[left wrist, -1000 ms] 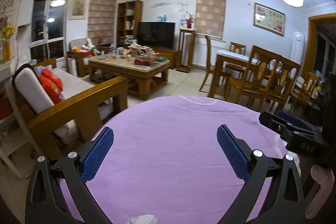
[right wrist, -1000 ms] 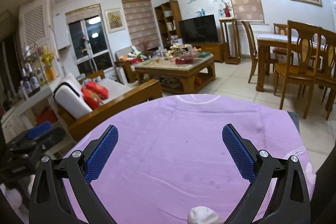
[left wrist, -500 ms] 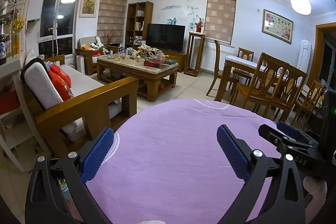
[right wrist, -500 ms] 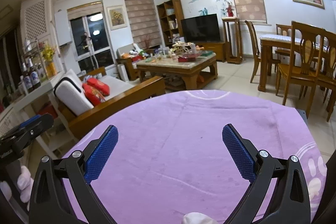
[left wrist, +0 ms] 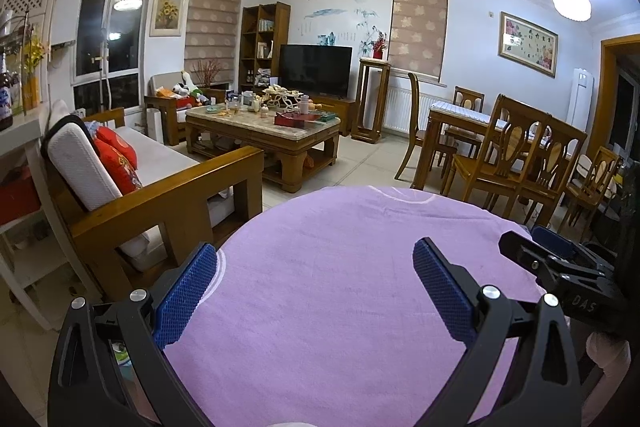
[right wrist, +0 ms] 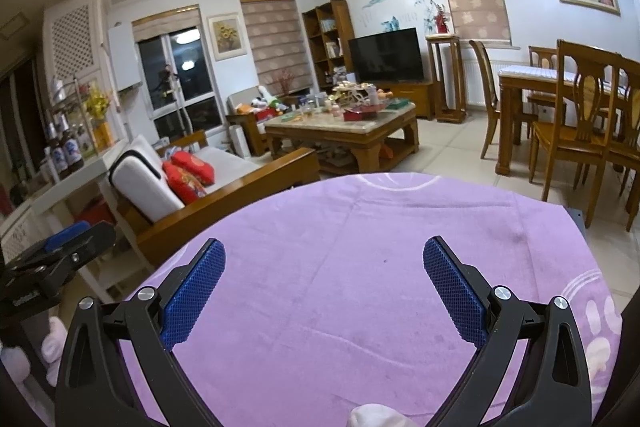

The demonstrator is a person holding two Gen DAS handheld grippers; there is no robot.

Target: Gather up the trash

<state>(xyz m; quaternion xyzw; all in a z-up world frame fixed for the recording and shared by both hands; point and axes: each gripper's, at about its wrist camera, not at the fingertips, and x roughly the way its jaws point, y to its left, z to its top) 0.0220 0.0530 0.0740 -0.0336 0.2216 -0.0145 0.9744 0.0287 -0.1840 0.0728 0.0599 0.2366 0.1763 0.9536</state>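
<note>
My left gripper (left wrist: 316,259) hangs open over a round table with a purple cloth (left wrist: 340,291), nothing between its blue pads. My right gripper (right wrist: 324,259) is open too, above the same purple cloth (right wrist: 360,267). A white crumpled lump (right wrist: 376,414) shows at the bottom edge of the right wrist view, below the fingers; what it is I cannot tell. The right gripper (left wrist: 560,267) appears at the right edge of the left wrist view, and the left gripper (right wrist: 52,259) at the left edge of the right wrist view.
A wooden sofa (left wrist: 160,195) with red cushions stands left of the table. Beyond it is a cluttered coffee table (left wrist: 264,127), a TV (left wrist: 316,69) and a bookshelf. A dining table with wooden chairs (left wrist: 516,163) fills the right. A white shelf with bottles (right wrist: 64,155) is at the far left.
Both views have tilted up and drawn back a little, showing more of the room. The white lump has slipped to the bottom edge. Both grippers stay open.
</note>
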